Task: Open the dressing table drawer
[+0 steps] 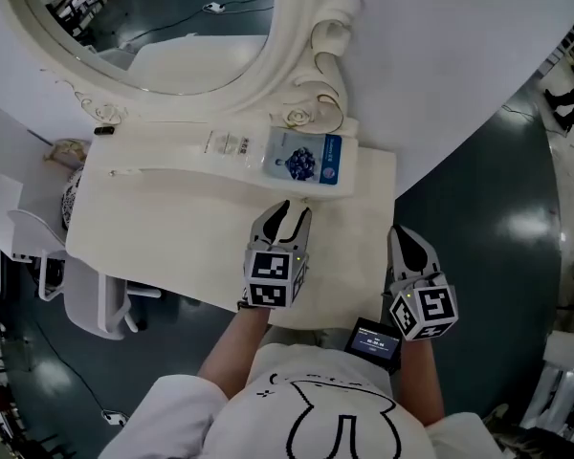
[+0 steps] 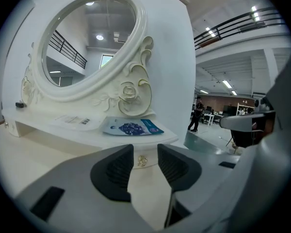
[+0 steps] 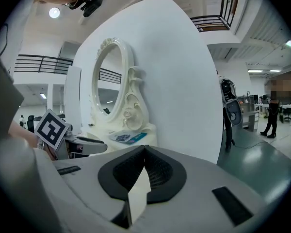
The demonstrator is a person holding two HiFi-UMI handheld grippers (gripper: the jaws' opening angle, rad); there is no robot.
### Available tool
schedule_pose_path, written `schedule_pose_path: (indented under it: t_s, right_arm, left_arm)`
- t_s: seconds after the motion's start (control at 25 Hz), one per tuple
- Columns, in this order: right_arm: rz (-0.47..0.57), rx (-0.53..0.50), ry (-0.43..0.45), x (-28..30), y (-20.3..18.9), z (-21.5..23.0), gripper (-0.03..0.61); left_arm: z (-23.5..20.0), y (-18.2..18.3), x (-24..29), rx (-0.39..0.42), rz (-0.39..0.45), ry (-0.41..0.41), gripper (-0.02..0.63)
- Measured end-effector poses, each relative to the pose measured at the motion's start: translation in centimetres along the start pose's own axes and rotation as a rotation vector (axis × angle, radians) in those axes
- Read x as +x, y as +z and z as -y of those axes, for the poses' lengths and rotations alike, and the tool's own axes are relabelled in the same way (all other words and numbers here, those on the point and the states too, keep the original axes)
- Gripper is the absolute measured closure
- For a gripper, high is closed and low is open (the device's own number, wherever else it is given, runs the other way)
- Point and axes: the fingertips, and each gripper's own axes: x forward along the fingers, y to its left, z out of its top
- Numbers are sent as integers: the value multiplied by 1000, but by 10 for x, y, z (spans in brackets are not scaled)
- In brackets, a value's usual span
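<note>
The cream dressing table [image 1: 172, 247] carries a raised shelf [image 1: 172, 156] under an oval mirror [image 1: 172, 27]. Below the shelf's right end, a small drawer front with a gold knob [image 2: 142, 160] shows in the left gripper view. My left gripper [image 1: 289, 214] hovers over the tabletop and points at that knob; its jaws stand open [image 2: 145, 152], with the knob in line with the gap but some way beyond the tips. My right gripper [image 1: 408, 242] hangs past the table's right edge, over the floor. Its pads [image 3: 144, 152] meet with nothing between them.
A blue packet [image 1: 306, 159] and a white label lie on the shelf. A white chair [image 1: 96, 299] stands at the table's left. Dark glossy floor [image 1: 488, 208] runs along the right side. A person [image 2: 196, 115] stands far off in the hall.
</note>
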Motion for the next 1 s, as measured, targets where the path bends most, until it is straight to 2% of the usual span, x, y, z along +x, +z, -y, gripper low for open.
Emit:
schedule_pose_path:
  t_s: [0.52,0.76,1.0]
  right_arm:
    - [-63,61,-16,21,-37,16,560]
    - [-59,72,-23,25,-37,15,560]
    - [-31,82,-30,25,-28,13,560]
  left_arm:
    - [-4,-40,48,-28,-141,40,445]
    - [-6,-45,54,-24,-156,55,502]
    - [-6,-47,57,2,-174,39,492]
